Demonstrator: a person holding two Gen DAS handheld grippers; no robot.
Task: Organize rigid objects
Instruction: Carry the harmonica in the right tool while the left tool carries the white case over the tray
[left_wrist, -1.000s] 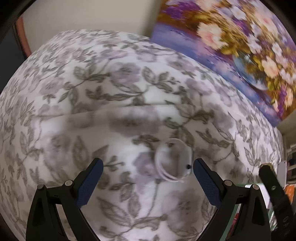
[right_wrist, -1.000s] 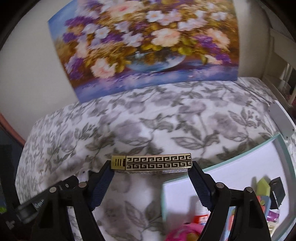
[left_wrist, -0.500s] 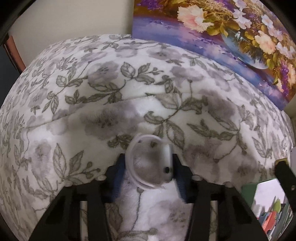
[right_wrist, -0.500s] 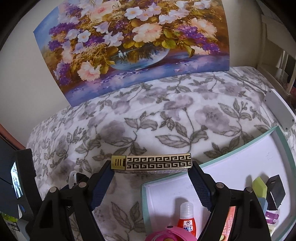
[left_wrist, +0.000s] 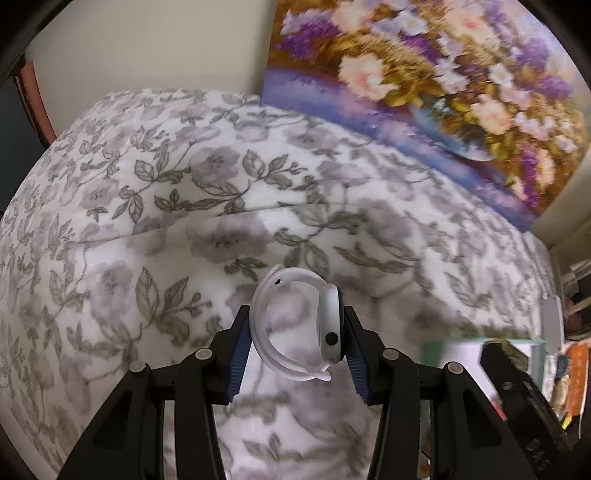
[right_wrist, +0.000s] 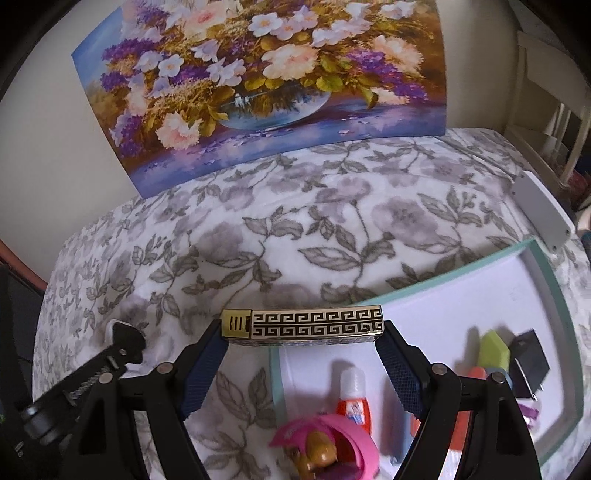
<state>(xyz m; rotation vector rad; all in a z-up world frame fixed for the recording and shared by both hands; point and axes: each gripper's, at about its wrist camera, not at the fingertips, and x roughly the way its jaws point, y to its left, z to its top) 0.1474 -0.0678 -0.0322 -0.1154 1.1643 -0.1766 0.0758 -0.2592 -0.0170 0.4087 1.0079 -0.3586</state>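
Transport step, 2 grips: left gripper (left_wrist: 298, 341) jaws clamped on white watch (left_wrist: 298, 326) above bed (left_wrist: 110, 206); right gripper (right_wrist: 302, 358) jaws wide, holding patterned gold lighter (right_wrist: 303, 326) endwise over tray (right_wrist: 550, 291) edge. Next, probably: carrying into tray, releasing.

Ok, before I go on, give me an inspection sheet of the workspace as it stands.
Surface: bed with a grey floral blanket, soft and uneven.
Job's things: white smartwatch in the left gripper; gold patterned lighter held lengthwise in the right gripper, at the near corner of the white tray.
Clutter: tray holds a glue bottle, green eraser, black plug and a pink band.
Grippers: both closed on their items.
Cables: nothing seen.
Surroundings: flower painting against the wall; white shelf at right.
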